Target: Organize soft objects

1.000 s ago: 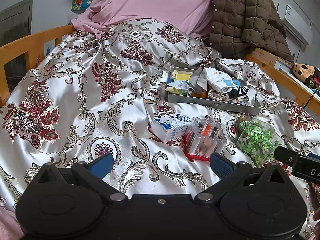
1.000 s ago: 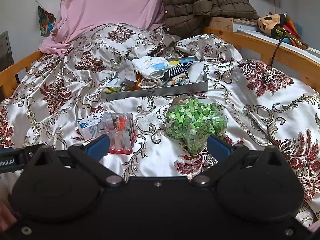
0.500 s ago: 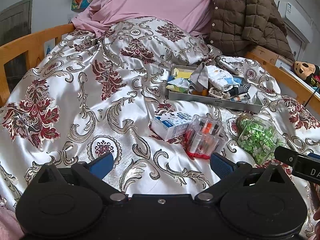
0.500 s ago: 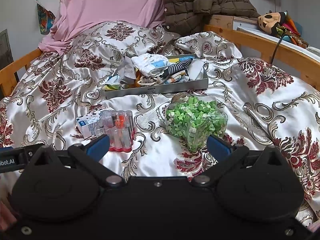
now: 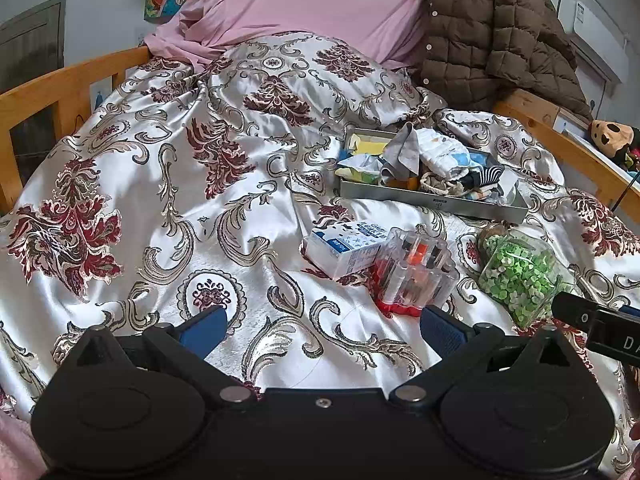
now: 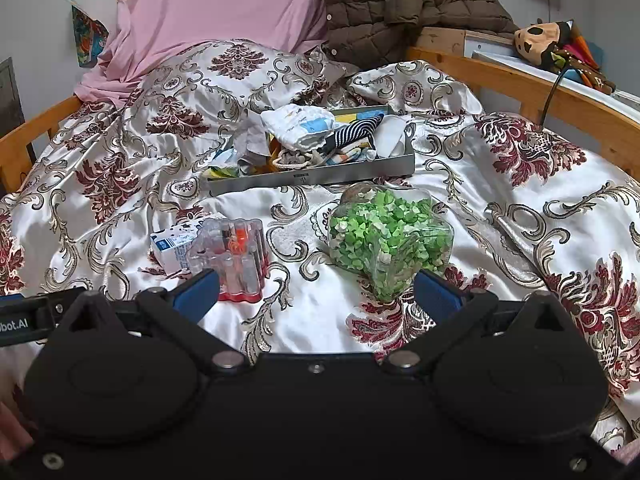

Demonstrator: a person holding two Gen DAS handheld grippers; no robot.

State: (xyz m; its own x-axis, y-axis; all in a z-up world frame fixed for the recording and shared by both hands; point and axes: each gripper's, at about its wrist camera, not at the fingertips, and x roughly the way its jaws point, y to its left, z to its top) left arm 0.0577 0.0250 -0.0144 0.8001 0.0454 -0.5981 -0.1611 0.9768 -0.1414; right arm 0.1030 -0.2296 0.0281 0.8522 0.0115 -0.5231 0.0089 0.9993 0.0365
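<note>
Left wrist view: the left gripper [image 5: 320, 330] has its fingers spread wide, grasping nothing; the metal tray [image 5: 430, 198] of soft cloth items [image 5: 444, 158] sits right of frame centre, well ahead of the fingers, long axis running left to lower right.

Right wrist view: the right gripper [image 6: 316, 294] is likewise released and empty; the tray [image 6: 316, 176] lies straight ahead at frame centre, beyond the jar of green pieces [image 6: 386, 236].

Nearer hand: judged the right, better lined up.

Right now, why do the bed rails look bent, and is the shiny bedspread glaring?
Left wrist view: the fisheye lens bows the wooden rail, and the satin bedspread shows bright sheen patches. Right wrist view: the rail curves likewise, and the bedspread glares below the bead jar.
</note>
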